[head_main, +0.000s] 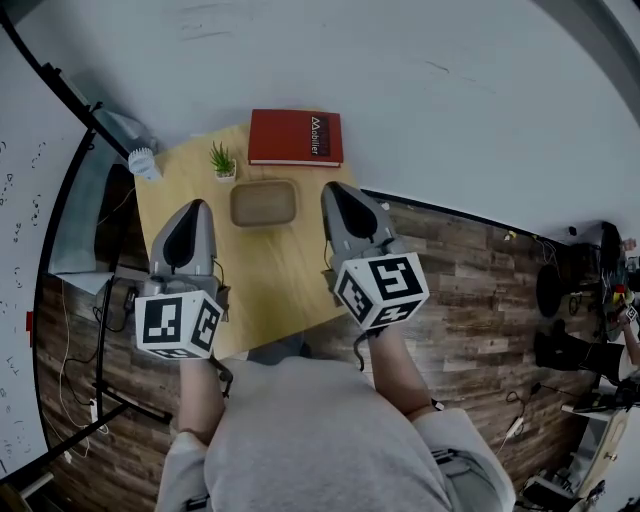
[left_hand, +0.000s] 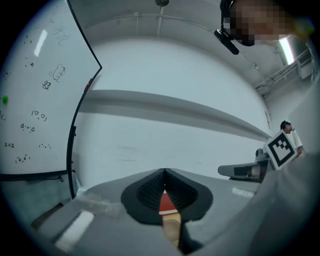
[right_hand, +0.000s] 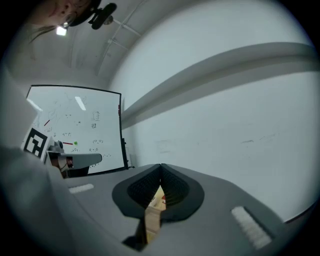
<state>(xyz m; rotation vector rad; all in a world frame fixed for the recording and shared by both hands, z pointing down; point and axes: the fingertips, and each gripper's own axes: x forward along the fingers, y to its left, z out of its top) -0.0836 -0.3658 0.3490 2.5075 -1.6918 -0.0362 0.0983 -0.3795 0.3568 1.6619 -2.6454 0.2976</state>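
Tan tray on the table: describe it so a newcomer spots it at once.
Start at the small wooden table. Along its far edge lie a red book and a tiny potted plant; just in front of the book lies the tan tray. It alone is flat, rounded-cornered and dull brown.

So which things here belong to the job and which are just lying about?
In hand: left gripper and right gripper, both shut and empty; tray, nearest to both.
Lying about: book, plant, both on the table.
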